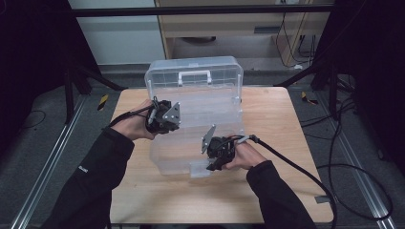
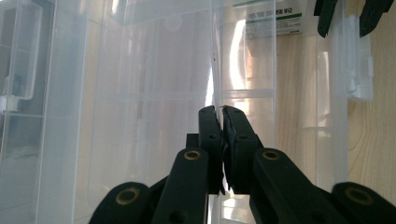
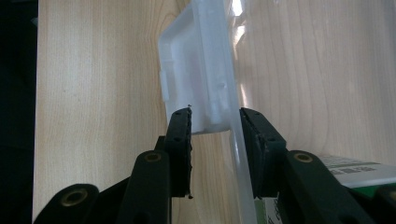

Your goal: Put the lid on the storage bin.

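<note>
Box (image 1: 196, 124) is being steadied: left claw (image 2: 220, 112) clenching its thin divider wall, right claw (image 3: 215, 122) gripping the front latch (image 3: 196, 70) between its jaws.

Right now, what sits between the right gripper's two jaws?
In the right gripper view, the right gripper has the clear box's white latch and front wall edge between its jaws, over bare wooden table.

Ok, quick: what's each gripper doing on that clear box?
Left gripper: shut on a thin inner wall of the clear plastic box.
Right gripper: jaws around the box's front latch, grip unclear.
</note>
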`<state>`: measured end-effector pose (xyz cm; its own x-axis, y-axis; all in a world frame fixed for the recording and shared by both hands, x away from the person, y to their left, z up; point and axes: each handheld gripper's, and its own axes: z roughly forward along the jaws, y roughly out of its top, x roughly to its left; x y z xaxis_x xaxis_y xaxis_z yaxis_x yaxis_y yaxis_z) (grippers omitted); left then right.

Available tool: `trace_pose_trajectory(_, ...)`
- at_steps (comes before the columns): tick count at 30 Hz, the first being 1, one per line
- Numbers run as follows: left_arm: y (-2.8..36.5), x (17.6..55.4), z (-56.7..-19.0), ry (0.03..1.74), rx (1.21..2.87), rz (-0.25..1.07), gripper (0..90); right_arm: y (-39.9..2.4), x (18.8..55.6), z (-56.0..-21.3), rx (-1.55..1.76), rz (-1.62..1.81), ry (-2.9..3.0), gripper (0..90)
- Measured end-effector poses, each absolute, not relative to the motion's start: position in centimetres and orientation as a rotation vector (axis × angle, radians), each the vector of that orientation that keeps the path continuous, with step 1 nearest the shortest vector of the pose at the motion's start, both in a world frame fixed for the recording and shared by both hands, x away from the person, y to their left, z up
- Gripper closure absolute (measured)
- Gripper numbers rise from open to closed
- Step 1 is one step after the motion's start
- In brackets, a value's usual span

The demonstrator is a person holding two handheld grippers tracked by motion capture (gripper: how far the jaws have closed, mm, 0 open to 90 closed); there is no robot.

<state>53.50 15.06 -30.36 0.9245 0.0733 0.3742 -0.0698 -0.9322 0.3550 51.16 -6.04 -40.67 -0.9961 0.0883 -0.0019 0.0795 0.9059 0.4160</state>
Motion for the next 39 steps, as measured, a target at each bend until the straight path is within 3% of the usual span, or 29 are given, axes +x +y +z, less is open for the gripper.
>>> trace_pose_trajectory(22,15.0,52.3,-30.9,0.016,2.733,0.540,85.4,-6.3,50.6,-40.6,0.146,0.707,2.984,64.7)
trace_pose_trajectory(29,15.0,52.3,-31.0,0.012,2.728,0.534,85.2,-8.3,50.2,-39.2,0.194,0.833,2.913,64.5)
trace_pose_trajectory(39,15.1,52.2,-31.1,0.014,2.721,0.520,84.9,-12.4,49.4,-36.8,0.373,1.036,2.760,76.8)
